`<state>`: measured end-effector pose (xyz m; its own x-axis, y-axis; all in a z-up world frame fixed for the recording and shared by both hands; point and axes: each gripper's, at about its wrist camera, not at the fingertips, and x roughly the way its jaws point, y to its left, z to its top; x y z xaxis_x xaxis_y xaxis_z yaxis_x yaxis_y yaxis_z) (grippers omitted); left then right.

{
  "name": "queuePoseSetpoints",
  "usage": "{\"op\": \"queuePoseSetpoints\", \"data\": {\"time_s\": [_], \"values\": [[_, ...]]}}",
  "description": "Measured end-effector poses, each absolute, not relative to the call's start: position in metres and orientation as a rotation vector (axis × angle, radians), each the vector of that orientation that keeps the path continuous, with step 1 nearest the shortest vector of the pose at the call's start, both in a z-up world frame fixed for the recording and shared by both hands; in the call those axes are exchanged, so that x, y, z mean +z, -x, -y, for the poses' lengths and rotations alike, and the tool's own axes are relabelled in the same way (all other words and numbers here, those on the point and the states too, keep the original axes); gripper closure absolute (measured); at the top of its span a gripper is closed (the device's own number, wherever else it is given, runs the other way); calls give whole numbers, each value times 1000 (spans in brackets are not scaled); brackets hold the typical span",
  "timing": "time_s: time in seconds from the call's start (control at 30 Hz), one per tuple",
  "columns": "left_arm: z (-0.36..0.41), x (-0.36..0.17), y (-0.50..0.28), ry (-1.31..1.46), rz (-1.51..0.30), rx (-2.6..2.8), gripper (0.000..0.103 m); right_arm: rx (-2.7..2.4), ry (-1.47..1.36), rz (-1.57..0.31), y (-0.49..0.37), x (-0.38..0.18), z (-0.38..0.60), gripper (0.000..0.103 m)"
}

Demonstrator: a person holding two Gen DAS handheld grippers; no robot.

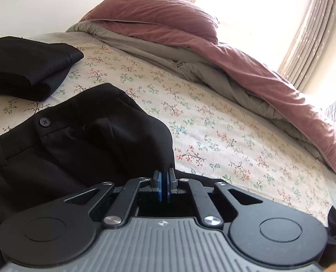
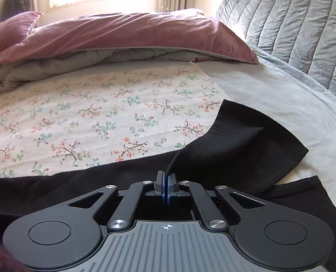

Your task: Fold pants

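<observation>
Left gripper (image 1: 164,178) clamps pants (image 1: 82,140) at waist, right gripper (image 2: 167,179) clamps a leg; thin pinches may slip when lifted.

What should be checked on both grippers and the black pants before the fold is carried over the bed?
1. Left gripper shut on the pants at the waist end: ok, fabric is pinched between the pads.
2. Right gripper shut on the pants at the leg end: ok, a raised ridge of cloth runs into the pads.
3. Both leg hems gathered in the right grip: not ok, one hem is lifted, the other lies flat beside it.
4. Floral sheet ahead free of clutter: ok.
5. Folded black garment apart from the pants: ok, sheet shows between them.
6. Waistband lying smooth: not ok, it is bunched near the button.
</observation>
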<state>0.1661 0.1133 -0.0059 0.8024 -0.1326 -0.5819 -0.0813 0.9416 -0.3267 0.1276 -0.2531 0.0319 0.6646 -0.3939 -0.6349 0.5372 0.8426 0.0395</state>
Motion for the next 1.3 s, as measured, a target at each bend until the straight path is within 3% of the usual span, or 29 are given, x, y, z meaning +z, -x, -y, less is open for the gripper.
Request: {"op": "queuePoseSetpoints", "data": {"time_s": [0.27, 0.83, 0.9, 0.93, 1.03, 1.07, 1.17, 1.23, 1.3], "values": [[-145, 5, -101, 417, -580, -35, 90, -446, -280, -592, -46, 57, 232, 103], [-167, -62, -41, 373, -791, 36, 88, -415, -172, -775, 10, -28, 202, 102], [-172, -57, -40, 390, -793, 12, 83, -410, -118, -775, 10, -26, 195, 98], [-177, -54, -40, 410, -781, -5, 75, -401, -109, -774, 11, -26, 194, 94], [-196, -43, -37, 419, -702, 23, 32, -380, -134, -770, 14, -23, 197, 90], [-201, -39, -39, 412, -676, 39, 27, -376, -153, -769, 14, -22, 200, 89], [-223, -32, -51, 448, -620, 78, 27, -382, -199, -761, 12, -18, 209, 79], [-241, -33, -59, 511, -616, 126, 27, -394, -216, -750, 11, -15, 214, 64], [-256, -37, -66, 583, -639, 186, 27, -410, -217, -737, 7, -10, 220, 61]]}}
